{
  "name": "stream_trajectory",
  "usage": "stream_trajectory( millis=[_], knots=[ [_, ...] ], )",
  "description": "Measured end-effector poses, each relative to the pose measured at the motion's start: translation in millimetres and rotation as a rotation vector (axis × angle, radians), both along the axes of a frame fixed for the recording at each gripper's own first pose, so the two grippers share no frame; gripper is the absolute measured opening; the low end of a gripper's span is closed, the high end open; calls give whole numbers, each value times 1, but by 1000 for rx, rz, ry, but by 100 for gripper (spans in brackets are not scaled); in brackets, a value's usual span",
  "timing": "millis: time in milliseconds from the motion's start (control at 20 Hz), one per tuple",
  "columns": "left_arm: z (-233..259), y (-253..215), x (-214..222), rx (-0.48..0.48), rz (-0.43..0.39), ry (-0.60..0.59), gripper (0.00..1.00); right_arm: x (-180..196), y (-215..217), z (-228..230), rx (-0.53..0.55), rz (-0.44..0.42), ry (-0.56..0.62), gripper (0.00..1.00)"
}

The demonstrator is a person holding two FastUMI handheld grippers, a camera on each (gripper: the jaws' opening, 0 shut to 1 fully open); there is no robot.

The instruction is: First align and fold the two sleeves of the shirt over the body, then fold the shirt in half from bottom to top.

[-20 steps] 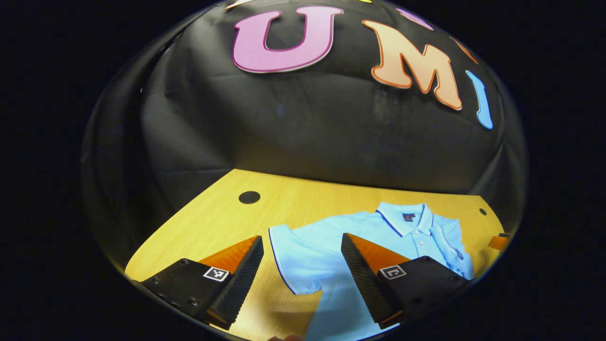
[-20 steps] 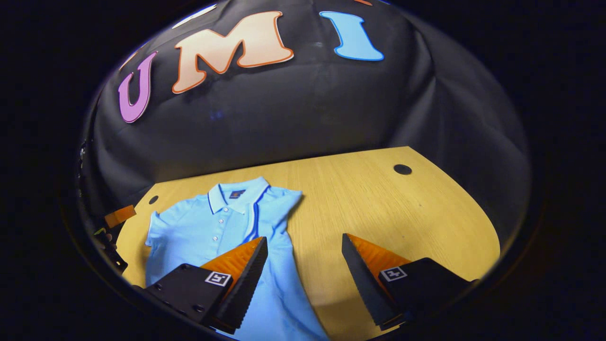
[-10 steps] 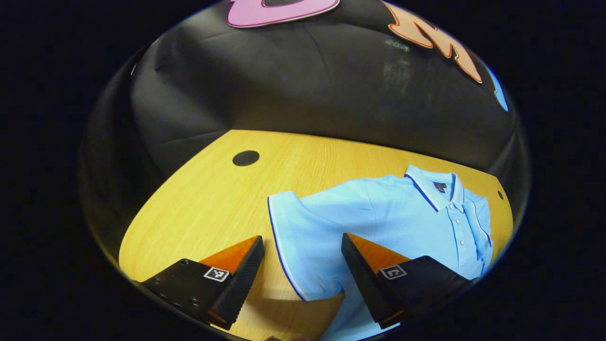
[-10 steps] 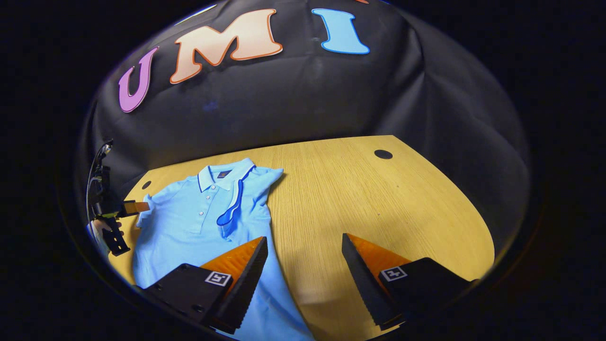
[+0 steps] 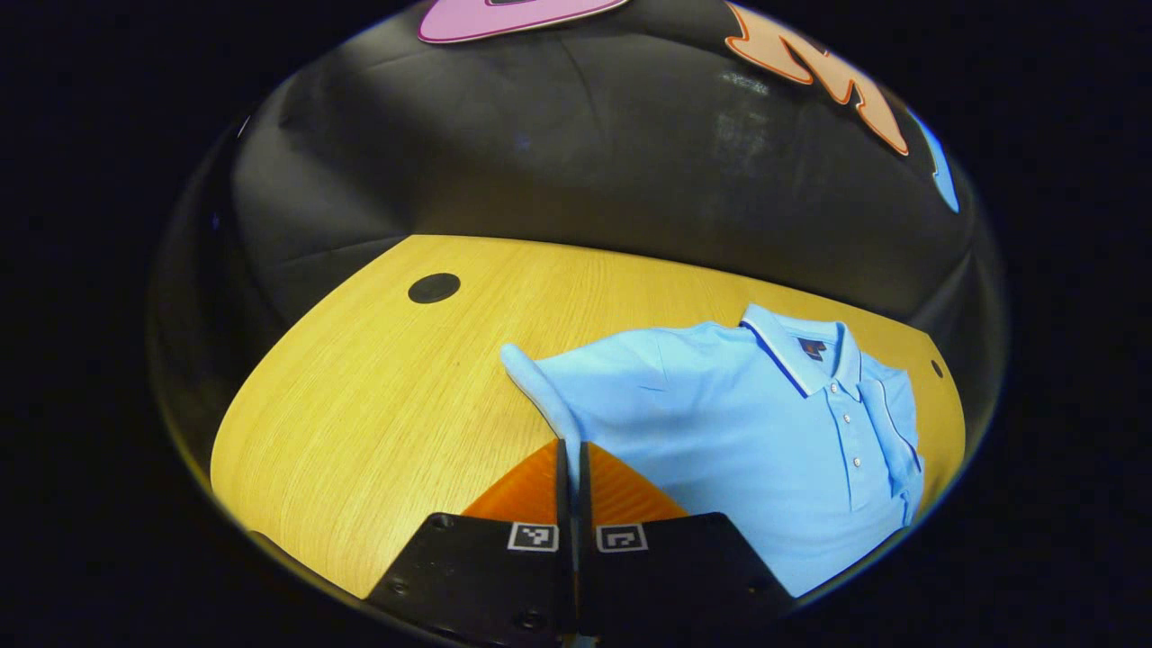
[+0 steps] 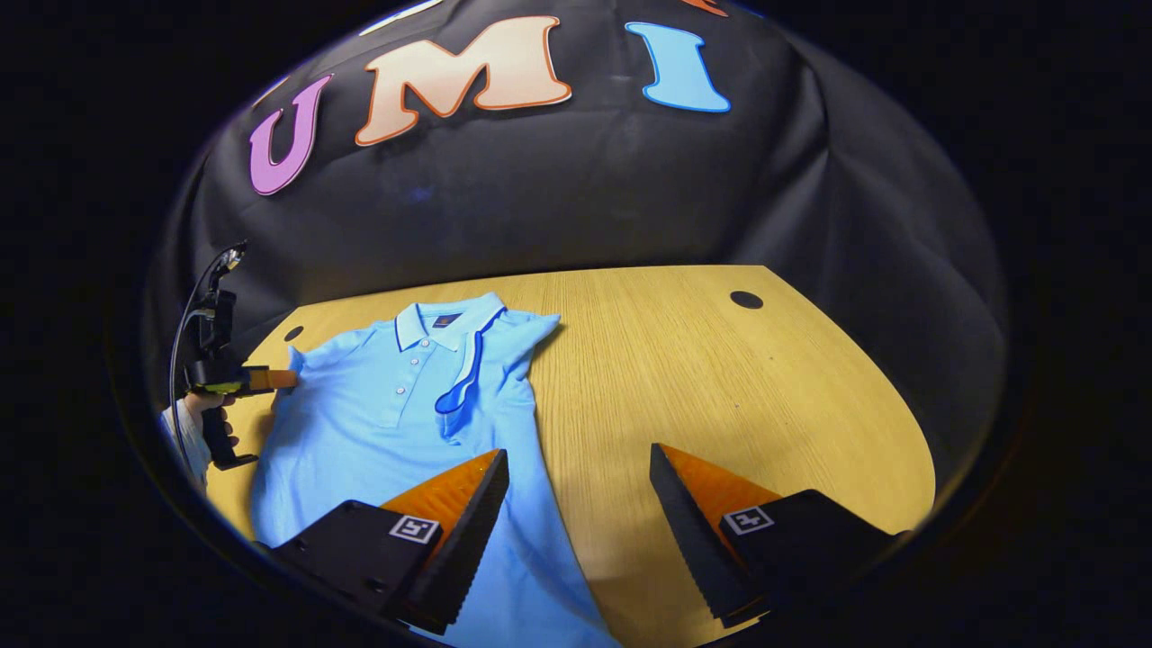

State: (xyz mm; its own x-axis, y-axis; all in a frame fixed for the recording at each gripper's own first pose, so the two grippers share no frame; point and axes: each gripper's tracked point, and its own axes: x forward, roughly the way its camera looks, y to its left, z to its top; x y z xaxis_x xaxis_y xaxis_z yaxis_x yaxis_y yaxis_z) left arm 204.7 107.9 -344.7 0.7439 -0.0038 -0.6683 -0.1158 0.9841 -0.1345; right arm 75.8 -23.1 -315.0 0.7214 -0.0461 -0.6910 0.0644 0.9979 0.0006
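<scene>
Because the far sleeve already lies folded, the left gripper (image 5: 571, 463) pinches the polo shirt's (image 5: 747, 432) remaining sleeve (image 5: 540, 382), while the right gripper (image 6: 576, 490) waits wide open.

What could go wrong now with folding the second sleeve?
The left gripper is shut on only the thin hem of the light blue polo shirt's sleeve, so the cloth may slip out. Pulling it may also drag the shirt across the wooden table and disturb the already folded sleeve.

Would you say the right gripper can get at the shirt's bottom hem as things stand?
Probably yes: the right gripper hangs open over the shirt, whose lower part runs bare under its fingers.
</scene>
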Motion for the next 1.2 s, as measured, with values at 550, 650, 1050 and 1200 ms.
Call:
stream_trajectory(
  millis=[550,650,1050,1200],
  knots=[
    [68,-104,19,-13,-204,-111,0,-9,0,12,31,-6,-20,98],
    [63,-122,20,-22,-220,-104,0,-10,3,12,36,-3,-20,98],
    [58,-171,7,-84,-345,-112,36,-8,15,7,35,-8,-23,94],
    [72,-170,-7,-63,-378,-163,87,-12,20,9,22,-9,-28,94]
  ],
)
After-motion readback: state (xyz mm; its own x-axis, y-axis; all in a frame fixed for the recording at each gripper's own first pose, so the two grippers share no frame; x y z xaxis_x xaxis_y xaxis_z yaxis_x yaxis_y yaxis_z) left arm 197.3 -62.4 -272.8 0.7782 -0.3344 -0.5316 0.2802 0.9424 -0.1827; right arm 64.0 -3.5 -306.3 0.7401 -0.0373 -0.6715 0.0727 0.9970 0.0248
